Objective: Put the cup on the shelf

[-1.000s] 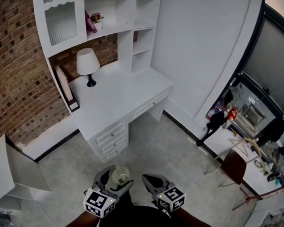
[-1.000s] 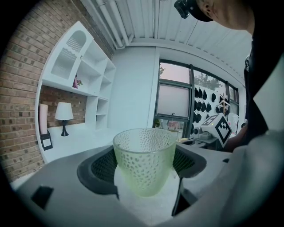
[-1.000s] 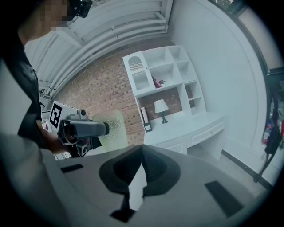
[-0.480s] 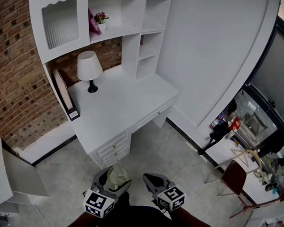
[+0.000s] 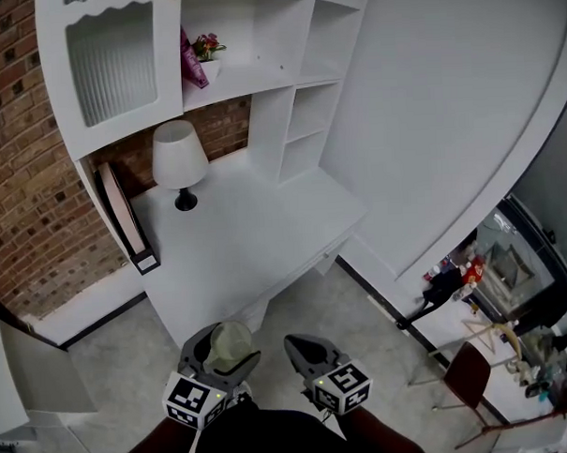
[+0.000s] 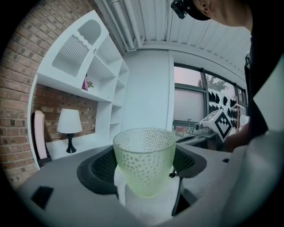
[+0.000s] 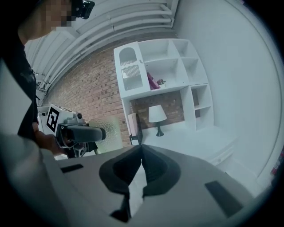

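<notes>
The left gripper [image 5: 223, 351] had its jaws clamped on the upright cup [image 6: 144, 159], rim level for transfer to the far shelf [image 5: 258, 76]; the right gripper [image 7: 141, 154], jaws together, carried nothing.

I see a white desk [image 5: 256, 245] at frame centre carrying a table lamp [image 5: 179, 158] and, at its left edge, an upright pinkish board [image 5: 121, 216]. The shelf [image 5: 258, 75] above holds a small flower pot [image 5: 207, 57].

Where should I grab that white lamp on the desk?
Probably the thin dark stem of the white-shaded table lamp, below the shade, coming in level from the white desk's open front: the flared shade looks too wide for the jaws, while the stem stands narrow and upright.
</notes>
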Available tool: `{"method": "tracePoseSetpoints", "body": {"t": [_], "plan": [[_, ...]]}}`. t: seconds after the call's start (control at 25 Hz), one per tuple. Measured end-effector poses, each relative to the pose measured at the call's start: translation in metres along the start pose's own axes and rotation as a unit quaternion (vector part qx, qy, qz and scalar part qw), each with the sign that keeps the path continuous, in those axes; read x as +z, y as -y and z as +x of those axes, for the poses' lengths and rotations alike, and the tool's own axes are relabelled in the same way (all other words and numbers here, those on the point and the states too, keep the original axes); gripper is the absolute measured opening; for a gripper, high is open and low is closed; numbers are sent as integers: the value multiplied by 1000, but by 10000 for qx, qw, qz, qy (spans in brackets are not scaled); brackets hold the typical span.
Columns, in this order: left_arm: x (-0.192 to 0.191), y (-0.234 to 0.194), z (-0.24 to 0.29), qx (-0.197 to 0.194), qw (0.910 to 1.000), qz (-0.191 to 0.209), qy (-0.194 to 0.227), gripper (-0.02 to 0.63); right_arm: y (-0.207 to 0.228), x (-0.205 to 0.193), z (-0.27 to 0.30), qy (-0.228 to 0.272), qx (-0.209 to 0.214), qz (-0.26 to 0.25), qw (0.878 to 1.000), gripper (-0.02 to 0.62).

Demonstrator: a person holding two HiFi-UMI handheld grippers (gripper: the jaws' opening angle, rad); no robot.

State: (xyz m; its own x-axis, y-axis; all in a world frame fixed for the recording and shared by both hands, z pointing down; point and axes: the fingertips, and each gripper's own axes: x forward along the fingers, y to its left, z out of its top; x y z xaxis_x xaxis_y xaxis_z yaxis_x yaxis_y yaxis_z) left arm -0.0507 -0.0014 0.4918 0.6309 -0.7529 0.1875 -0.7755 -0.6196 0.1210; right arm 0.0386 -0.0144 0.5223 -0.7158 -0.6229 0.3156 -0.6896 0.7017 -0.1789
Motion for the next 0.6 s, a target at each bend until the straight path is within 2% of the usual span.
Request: {"method": "tracePoseSetpoints", "body": {"t": [0.28, 0.6], "plan": [[12, -55, 31, -107, 9999, 31, -70, 376, 20, 21, 54, -60, 30, -5, 10000, 5], [16, -97, 55, -100, 9999, 3, -130, 376, 38, 39, 100, 0, 93, 6, 10000, 5]]}}
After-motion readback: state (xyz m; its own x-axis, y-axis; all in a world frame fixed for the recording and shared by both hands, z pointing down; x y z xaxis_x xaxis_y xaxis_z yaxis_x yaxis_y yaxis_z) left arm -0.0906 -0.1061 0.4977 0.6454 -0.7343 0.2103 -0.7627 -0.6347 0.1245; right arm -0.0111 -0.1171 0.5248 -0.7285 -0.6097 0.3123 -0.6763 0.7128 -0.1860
